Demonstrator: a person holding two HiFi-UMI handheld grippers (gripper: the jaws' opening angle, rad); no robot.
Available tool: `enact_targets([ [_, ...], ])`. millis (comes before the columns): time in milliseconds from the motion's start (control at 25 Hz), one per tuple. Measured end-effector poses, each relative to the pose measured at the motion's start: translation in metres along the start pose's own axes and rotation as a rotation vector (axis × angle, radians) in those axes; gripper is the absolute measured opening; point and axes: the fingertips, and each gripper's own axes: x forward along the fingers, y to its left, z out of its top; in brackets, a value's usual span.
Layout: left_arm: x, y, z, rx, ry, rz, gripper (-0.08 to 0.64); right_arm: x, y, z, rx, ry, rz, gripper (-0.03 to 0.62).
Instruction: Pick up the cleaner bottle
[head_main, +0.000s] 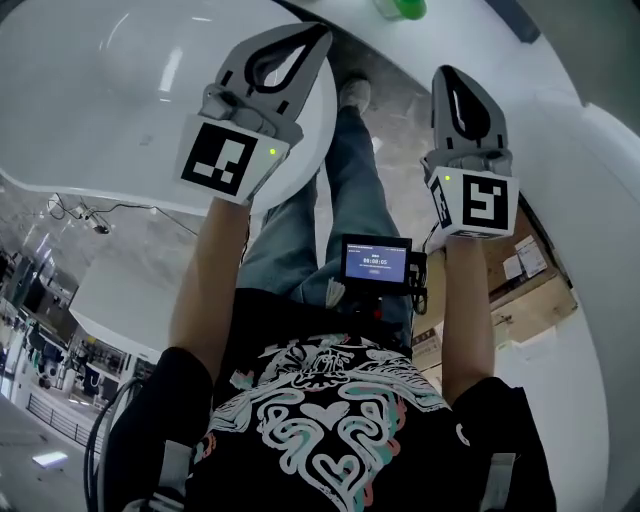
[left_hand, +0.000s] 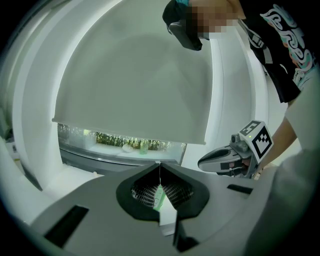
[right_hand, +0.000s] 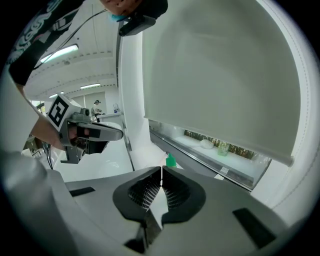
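Note:
The green cleaner bottle (head_main: 400, 8) stands on the white table (head_main: 120, 90) at the top edge of the head view, cut off by the frame. In the right gripper view the bottle (right_hand: 171, 160) shows small, just beyond the jaw tips. My left gripper (head_main: 318, 35) is shut and empty, to the left of the bottle and short of it. My right gripper (head_main: 447, 75) is also shut and empty, below and right of the bottle. In the left gripper view a pale green shape (left_hand: 159, 196) shows through the opening behind the closed tips of the left gripper (left_hand: 159, 164).
The white table curves round the person's legs (head_main: 330, 220). Cardboard cartons (head_main: 520, 280) sit on the floor at the right. A window ledge (right_hand: 200, 150) beyond the table carries a glass (right_hand: 222, 148) under a lowered blind (left_hand: 130, 80).

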Motion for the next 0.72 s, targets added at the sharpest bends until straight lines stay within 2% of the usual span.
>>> enact_targets([
  [200,0.013,0.004,-0.009,0.011,0.004,-0.034,0.018,0.022,-0.005,-0.005,-0.016,0.008,0.011,0.028],
  [480,0.022,0.014,-0.032,0.010,0.006,-0.029,0.017,0.044,-0.007,-0.022,-0.002,0.003,0.018,0.028],
  [720,0.034,0.014,-0.045,-0.023,-0.017,-0.006,0.018,0.055,-0.011,-0.034,0.008,-0.013,0.023,0.028],
])
